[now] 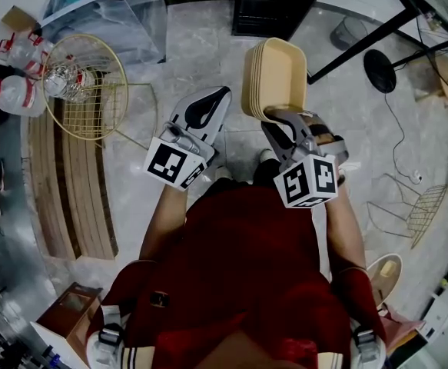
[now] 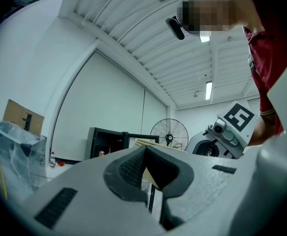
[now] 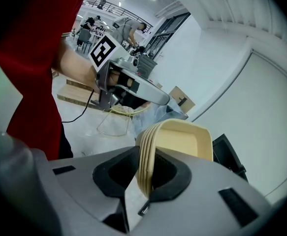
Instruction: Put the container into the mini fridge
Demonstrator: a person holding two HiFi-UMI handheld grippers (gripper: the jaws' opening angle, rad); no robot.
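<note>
right jaws tight on container (image 3: 182, 139)

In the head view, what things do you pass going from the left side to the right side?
bottles → wire basket → left gripper → container → black fan base
</note>
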